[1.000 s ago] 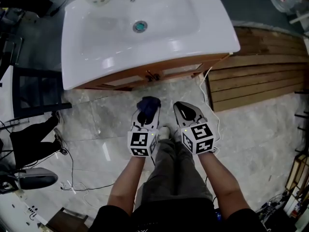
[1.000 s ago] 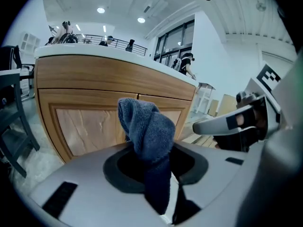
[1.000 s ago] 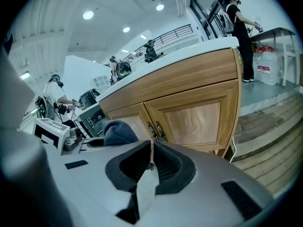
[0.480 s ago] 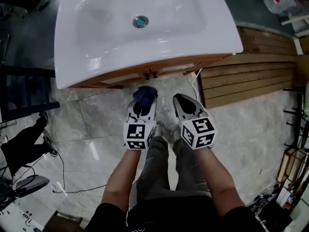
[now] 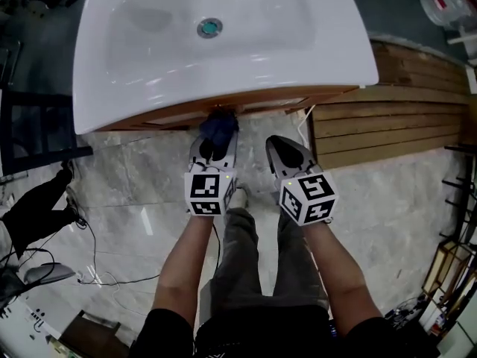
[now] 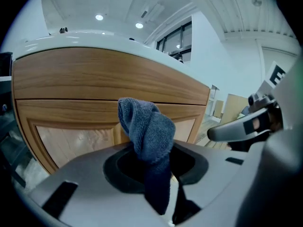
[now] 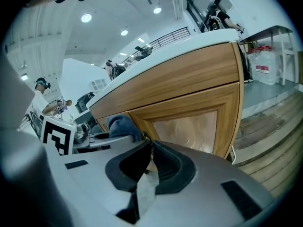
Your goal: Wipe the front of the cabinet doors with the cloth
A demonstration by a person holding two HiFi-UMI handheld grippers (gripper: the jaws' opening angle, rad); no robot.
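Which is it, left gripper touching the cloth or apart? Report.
Touching. The left gripper view shows the cloth clamped between the left gripper's jaws.

Straight ahead, cabinet doors [image 5: 283, 104] under the sink [image 5: 223, 43], with the cloth [image 5: 220, 124] in the left gripper [image 5: 215, 134] close before them, near the doors' meeting edge. Just beside it, the right gripper [image 5: 279, 145], farther back from the doors. Right of the cabinet, wooden planks [image 5: 387, 125] on the floor [image 5: 134, 192]; far left, a cable [image 5: 95, 253].
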